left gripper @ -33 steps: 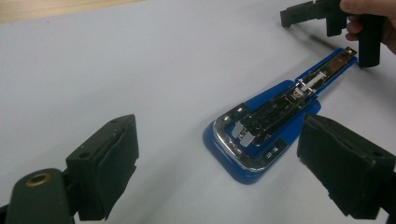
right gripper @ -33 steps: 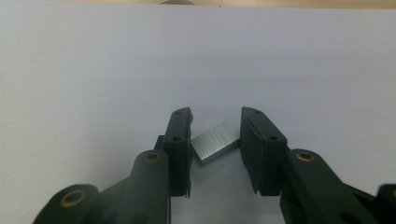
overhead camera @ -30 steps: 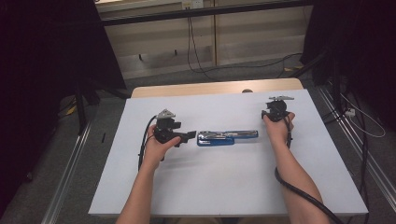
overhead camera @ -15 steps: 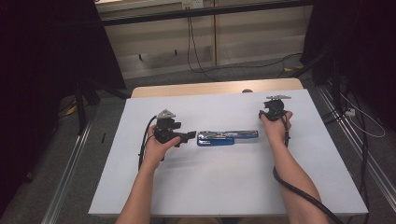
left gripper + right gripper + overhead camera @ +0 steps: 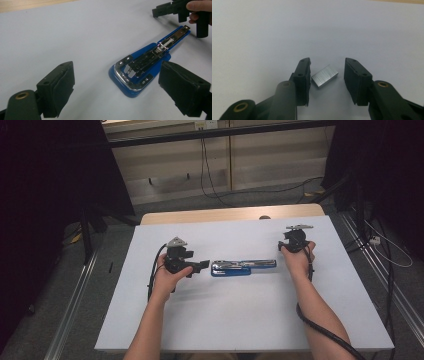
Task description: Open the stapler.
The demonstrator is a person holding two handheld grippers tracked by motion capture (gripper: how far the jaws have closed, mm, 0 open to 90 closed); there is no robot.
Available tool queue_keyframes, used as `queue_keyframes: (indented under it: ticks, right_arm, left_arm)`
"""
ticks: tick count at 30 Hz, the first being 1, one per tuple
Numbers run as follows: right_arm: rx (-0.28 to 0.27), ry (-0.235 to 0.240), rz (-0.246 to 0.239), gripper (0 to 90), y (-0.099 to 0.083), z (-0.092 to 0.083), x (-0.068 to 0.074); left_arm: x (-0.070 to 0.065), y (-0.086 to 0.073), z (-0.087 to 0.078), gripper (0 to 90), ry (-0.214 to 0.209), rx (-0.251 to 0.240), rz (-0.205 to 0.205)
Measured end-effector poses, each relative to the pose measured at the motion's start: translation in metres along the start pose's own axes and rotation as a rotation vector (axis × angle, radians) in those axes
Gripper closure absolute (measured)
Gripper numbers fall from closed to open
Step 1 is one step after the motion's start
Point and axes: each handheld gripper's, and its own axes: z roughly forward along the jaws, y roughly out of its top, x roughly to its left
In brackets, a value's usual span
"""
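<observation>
A blue and chrome stapler (image 5: 242, 266) (image 5: 145, 65) lies swung open flat on the white table (image 5: 225, 320). My left gripper (image 5: 204, 265) (image 5: 117, 72) is level with the stapler's left end, its jaws wide open and nothing between them. My right gripper (image 5: 292, 244) (image 5: 327, 61) points down at the table just right of the stapler's far tip. A small silver block of staples (image 5: 325, 75) lies on the table between its jaws. Those jaws have just been opening and their pads stand off the block. The right gripper (image 5: 162, 8) also appears beyond the stapler in the left gripper view.
A wooden strip (image 5: 230, 214) runs along the table's far edge. Cables (image 5: 210, 175) lie on the floor beyond it, and dark curtains (image 5: 50, 195) hang at both sides. Metal rails (image 5: 75, 305) flank the table.
</observation>
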Motion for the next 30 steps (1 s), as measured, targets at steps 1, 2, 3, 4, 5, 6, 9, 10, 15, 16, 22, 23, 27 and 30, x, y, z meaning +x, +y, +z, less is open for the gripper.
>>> queue_keyframes:
  ticks: [1,2,3,4,5,6,9,10,15,16,22,23,27,30]
  right_arm:
    - [0.001,-0.005,0.003,55.3,-0.0008,-0.0009,-0.0002]
    - [0.001,-0.003,0.004,55.9,-0.0014,-0.0016,-0.0003]
    - [0.002,-0.001,-0.001,57.6,-0.0018,-0.0023,-0.0007]
    - [0.005,-0.002,-0.003,61.2,-0.002,-0.0031,-0.0008]
    - [0.005,0.001,-0.005,64.9,-0.0022,-0.0037,-0.0014]
    - [0.01,0.004,0.001,67.6,-0.0024,-0.0046,-0.0018]
    - [0.01,0.012,-0.004,72.6,-0.0038,-0.0066,-0.0032]
    - [0.013,0.011,0.003,73.7,-0.0044,-0.0076,-0.0036]
    - [0.017,0.005,0.003,77.8,-0.0062,-0.0103,-0.0083]
    - [0.017,0.006,0.004,77.4,-0.0061,-0.0102,-0.009]
    - [0.002,0.009,0.014,68.0,-0.0046,-0.006,-0.0071]
    - [0.005,0.007,0.007,68.4,-0.0036,-0.0054,-0.0071]
    - [0.016,0.014,0.009,74.1,-0.0001,-0.0027,-0.0086]
    - [0.026,0.029,0.0,79.0,0.001,-0.0024,-0.0092]
  left_arm:
    - [-0.0002,0.0004,-0.0006,13.6,0.001,-0.002,0.001]
    - [-0.0001,0.0006,-0.001,13.6,0.0,-0.004,0.001]
    - [0.0,0.0007,-0.0014,13.7,-0.001,-0.004,0.003]
    - [0.0,0.0007,-0.0016,13.7,0.002,-0.004,0.005]
    - [0.0001,0.0007,-0.0019,13.7,0.003,-0.003,0.007]
    - [-0.0001,0.0006,-0.002,13.7,0.003,-0.004,0.003]
    - [-0.0003,0.0009,-0.0025,13.7,0.003,-0.003,0.004]
    - [-0.0006,0.0009,-0.0025,13.7,0.001,-0.006,-0.001]
    - [-0.0007,0.0012,-0.0036,13.7,-0.001,-0.005,0.001]
    - [-0.0007,0.0011,-0.0037,13.7,0.001,-0.006,0.001]
    - [-0.0015,0.0005,-0.001,13.7,-0.004,0.007,0.002]
    - [-0.0018,0.0002,-0.0006,13.7,-0.002,0.008,-0.002]
    - [-0.0014,0.0002,-0.0006,13.6,-0.006,0.007,-0.005]
    - [-0.0013,0.0008,-0.0021,13.6,-0.002,0.011,0.01]
